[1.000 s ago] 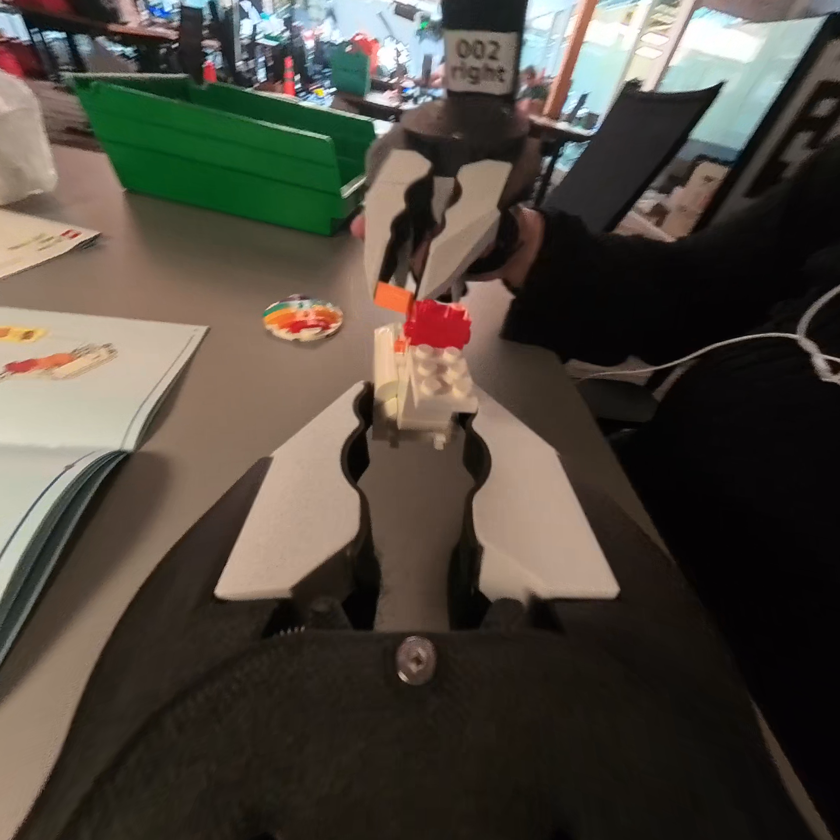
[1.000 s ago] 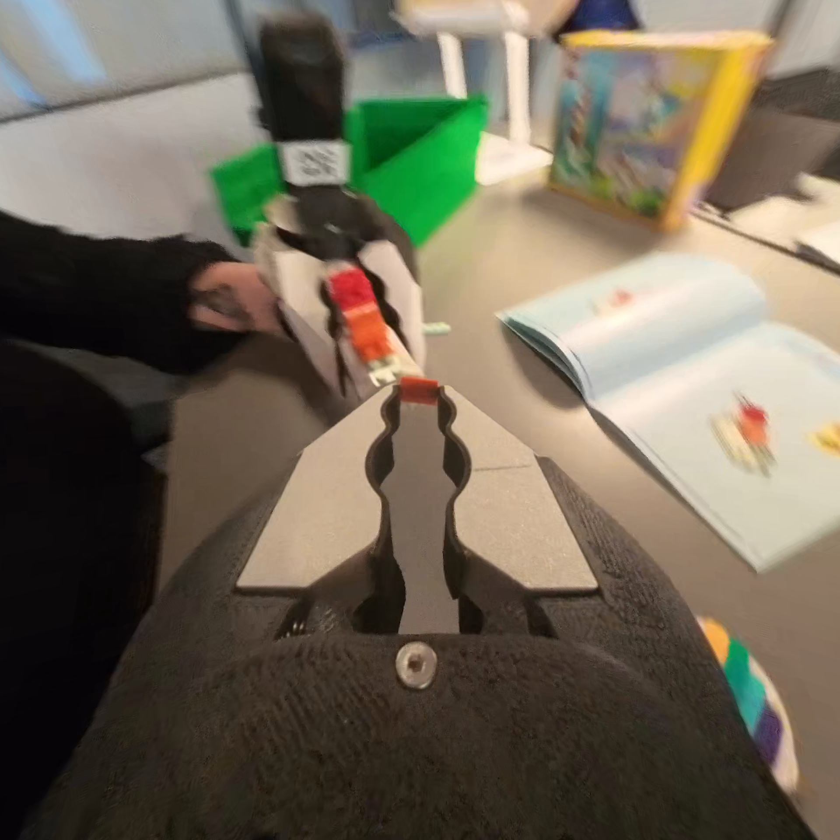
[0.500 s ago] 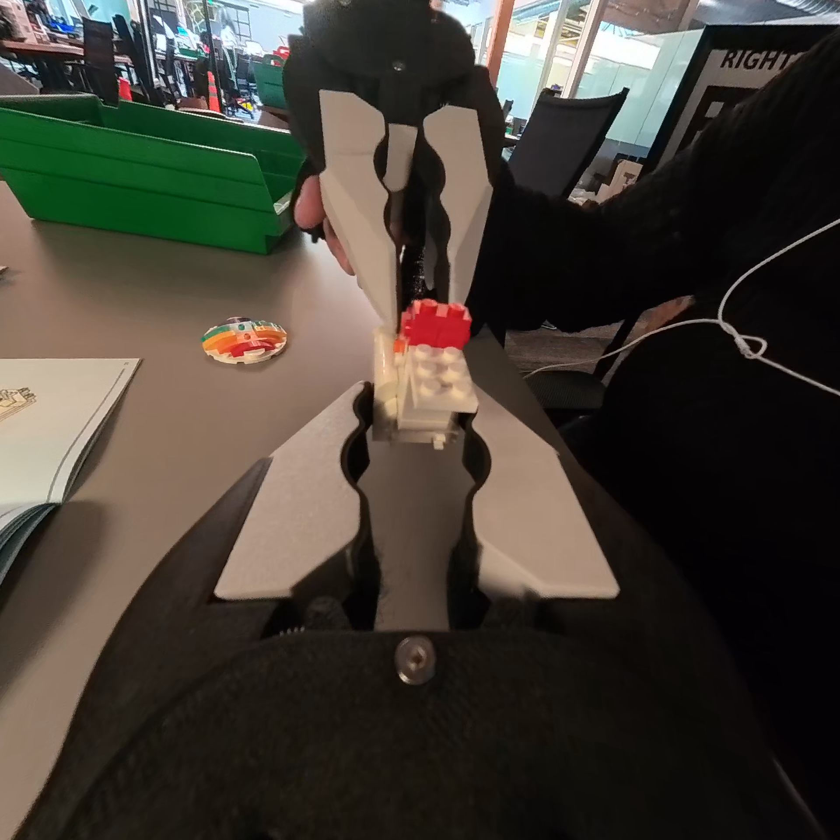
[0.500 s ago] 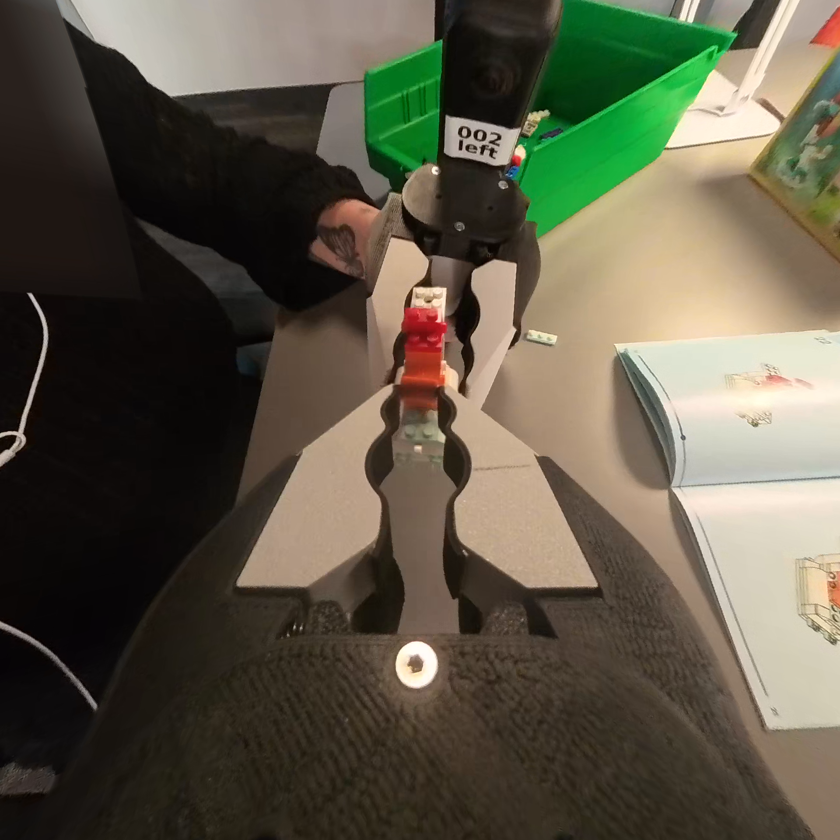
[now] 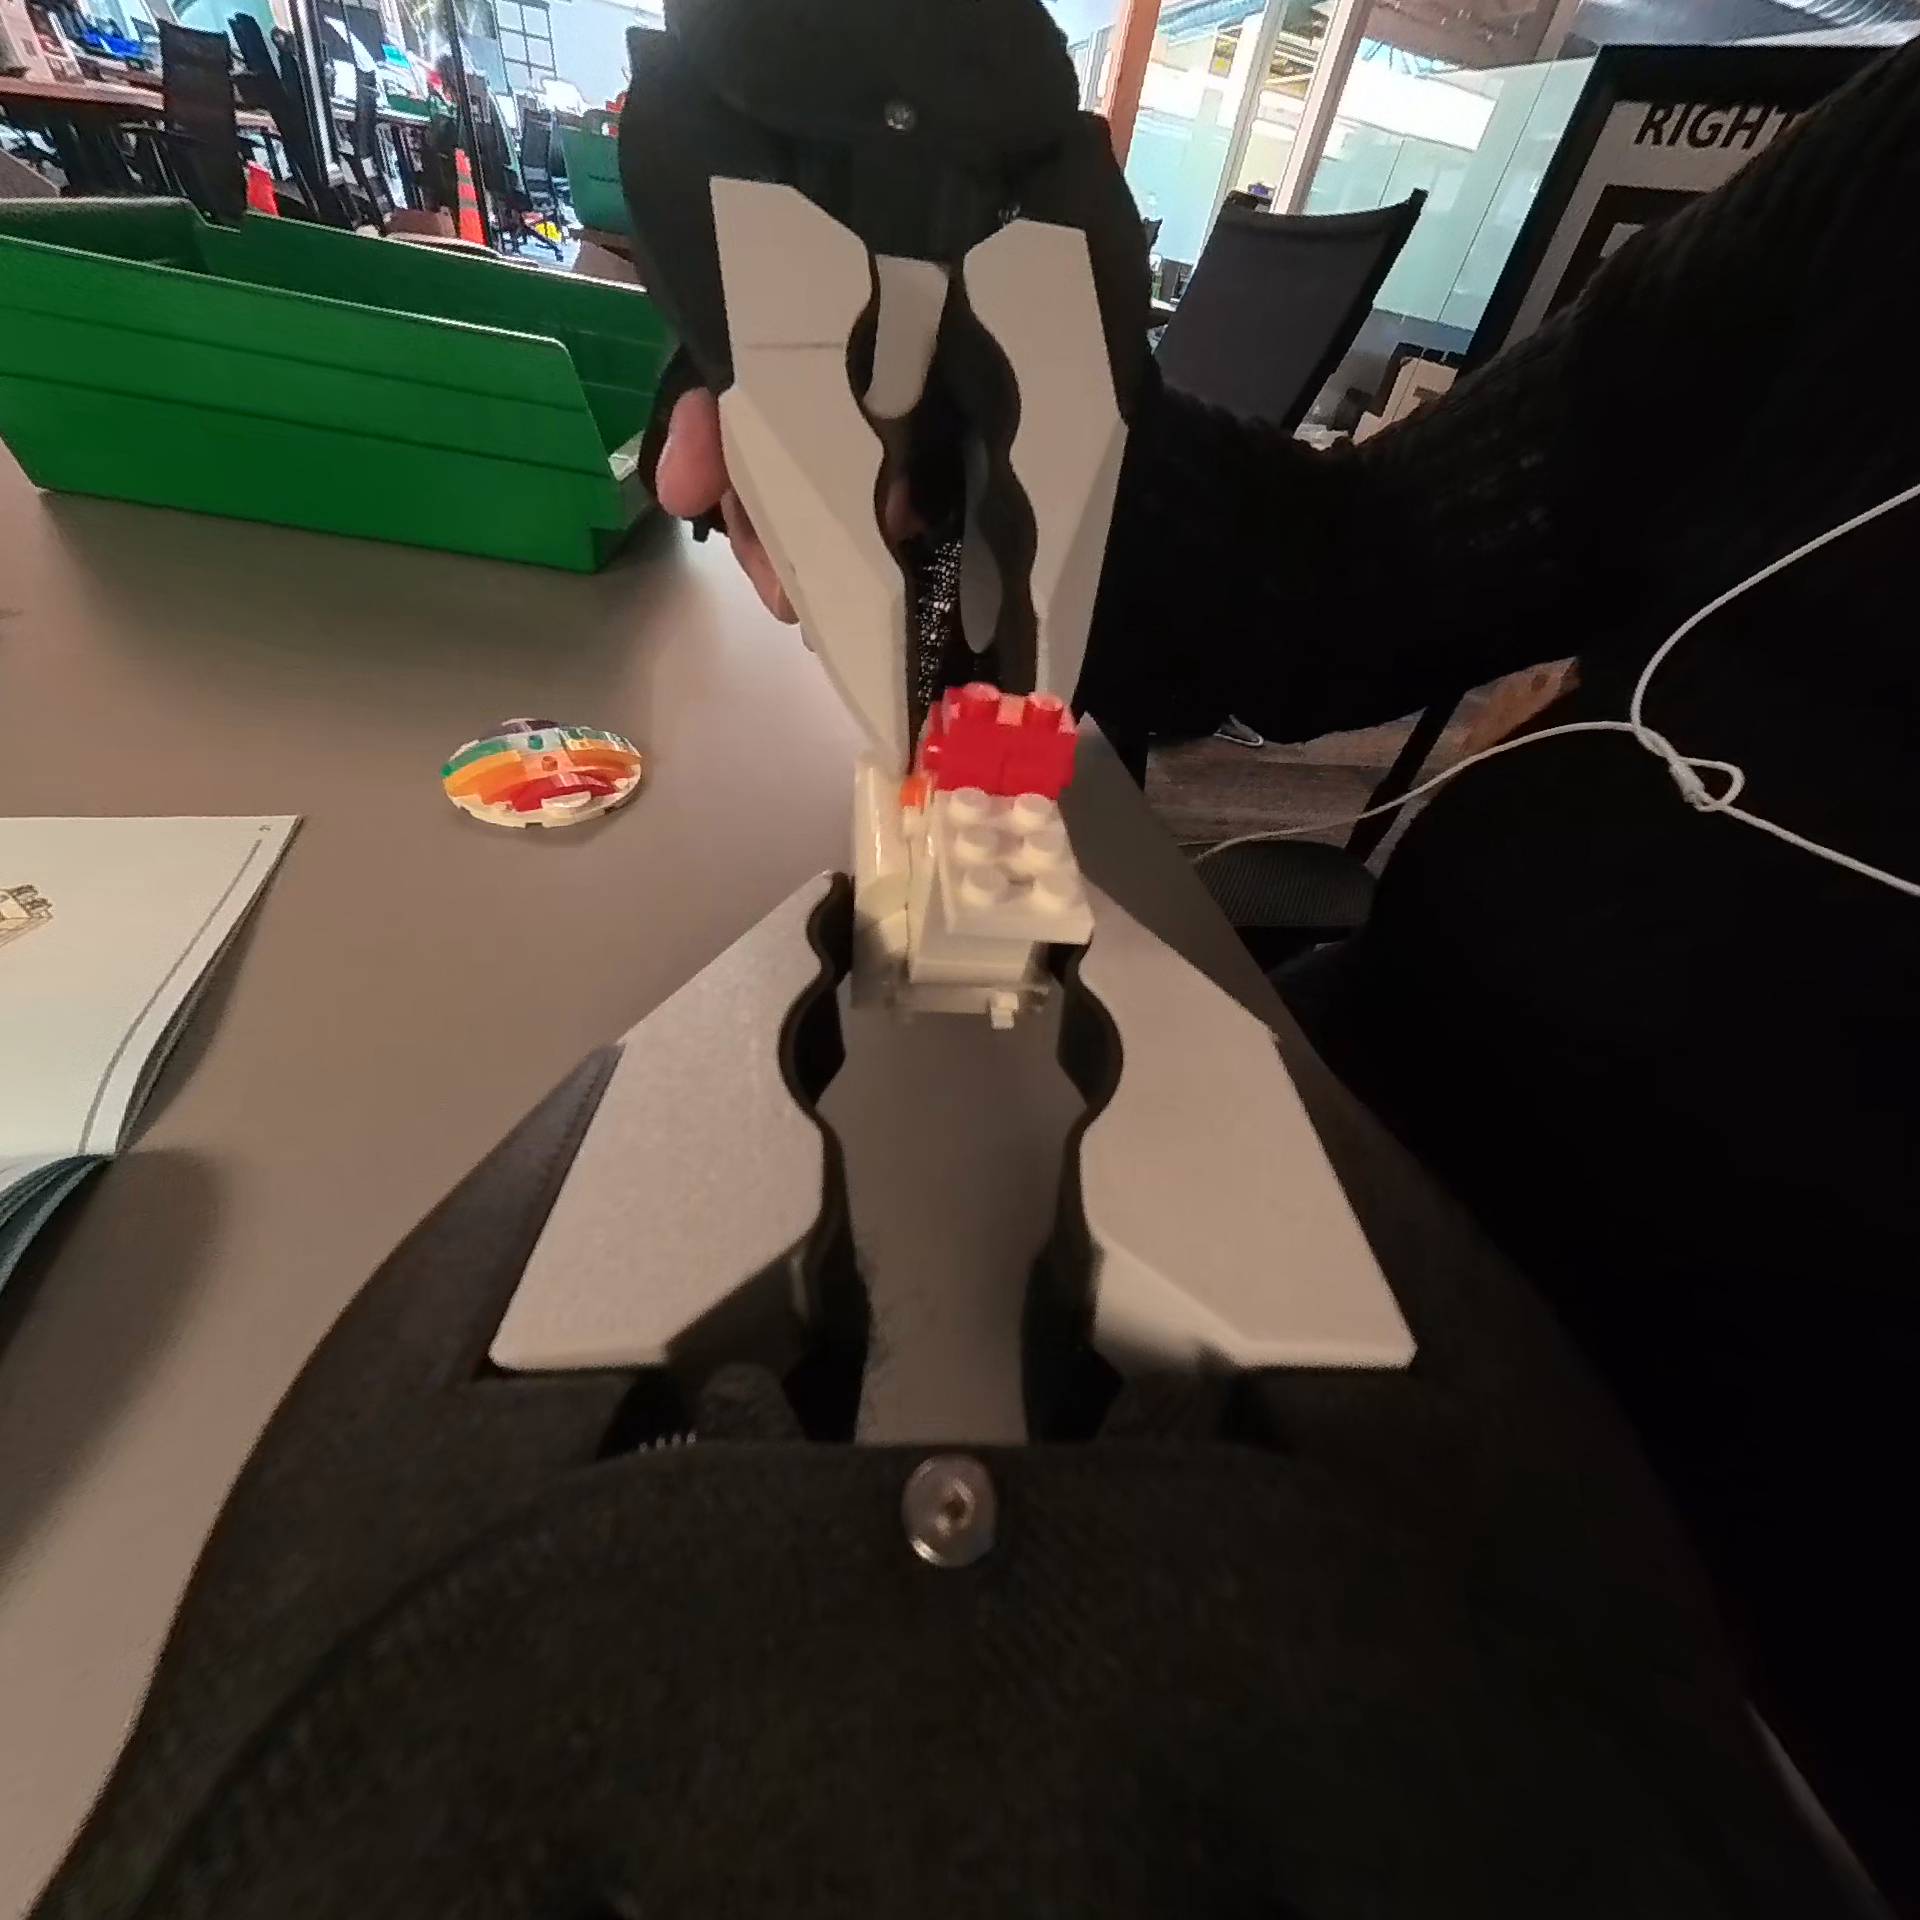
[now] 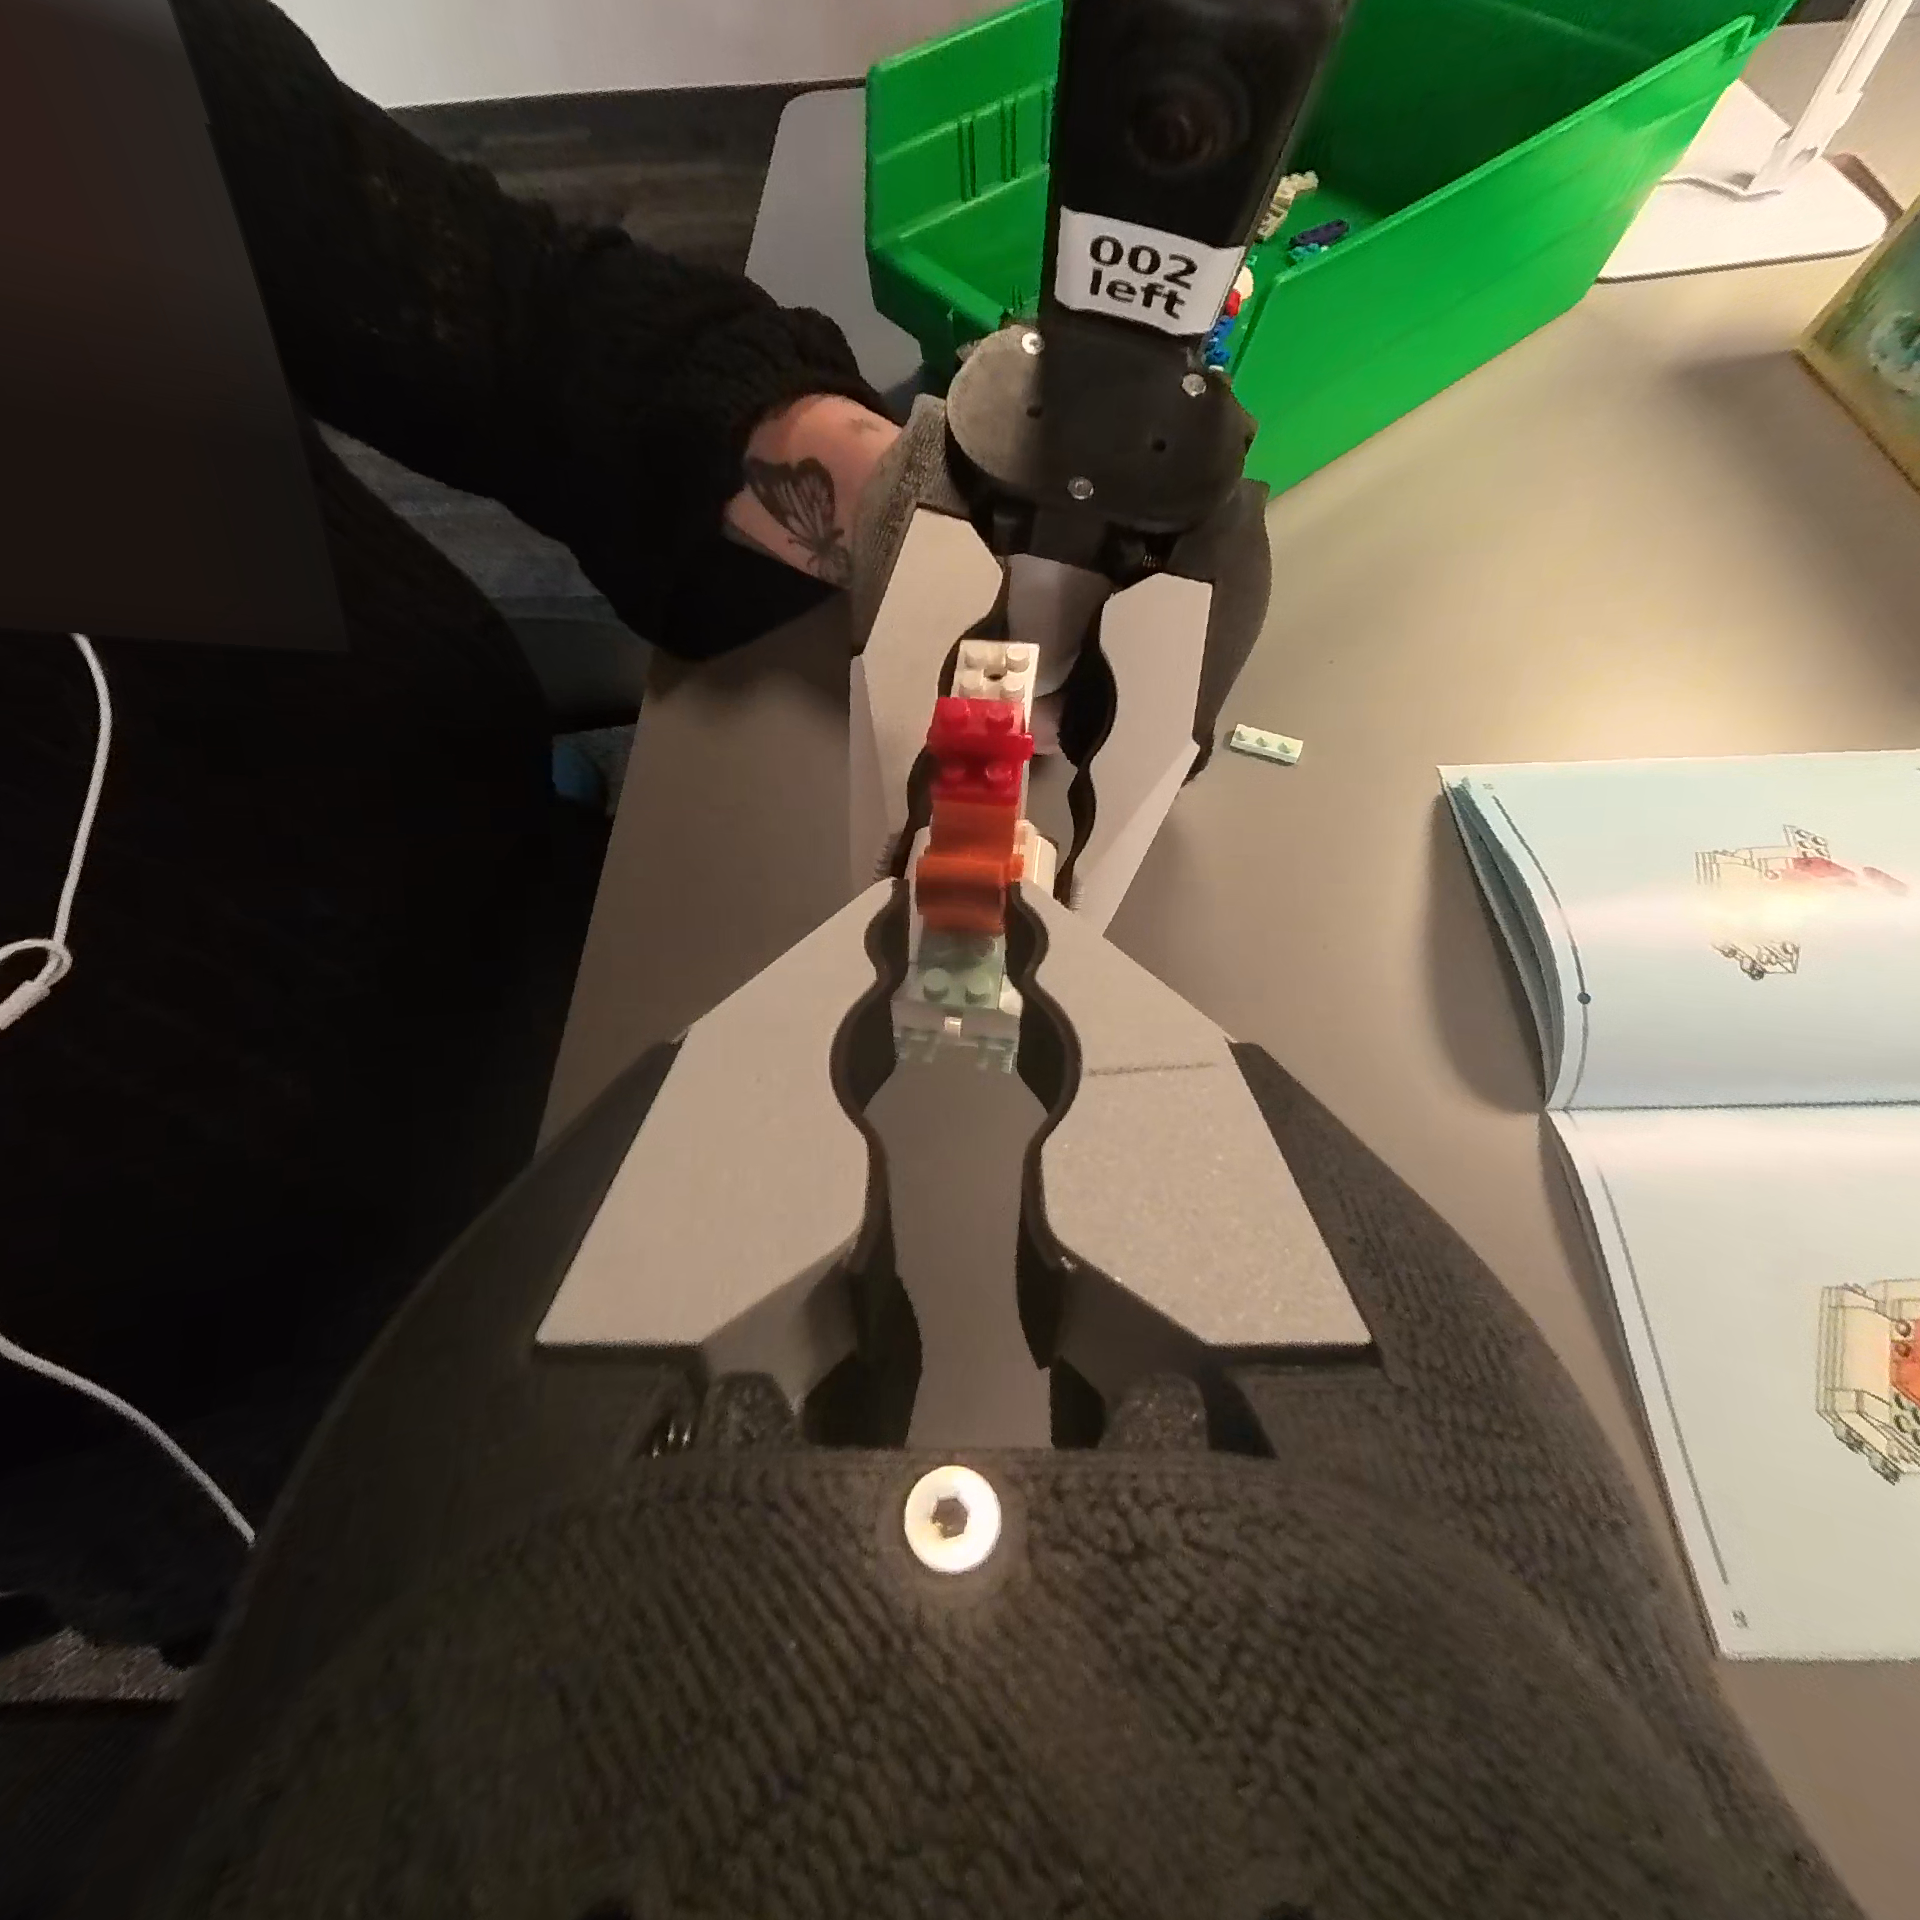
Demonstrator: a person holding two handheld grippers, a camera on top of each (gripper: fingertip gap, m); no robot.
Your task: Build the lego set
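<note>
Gripping the white, orange and red brick assembly between closed fingers, the left gripper faces the right gripper. Right gripper's narrowed tips pinch that assembly's orange section. Green plastic bin sits beyond the assembly

A black office chair is standing behind the grey counter, and a white cable is hanging across a dark sleeve.
</note>
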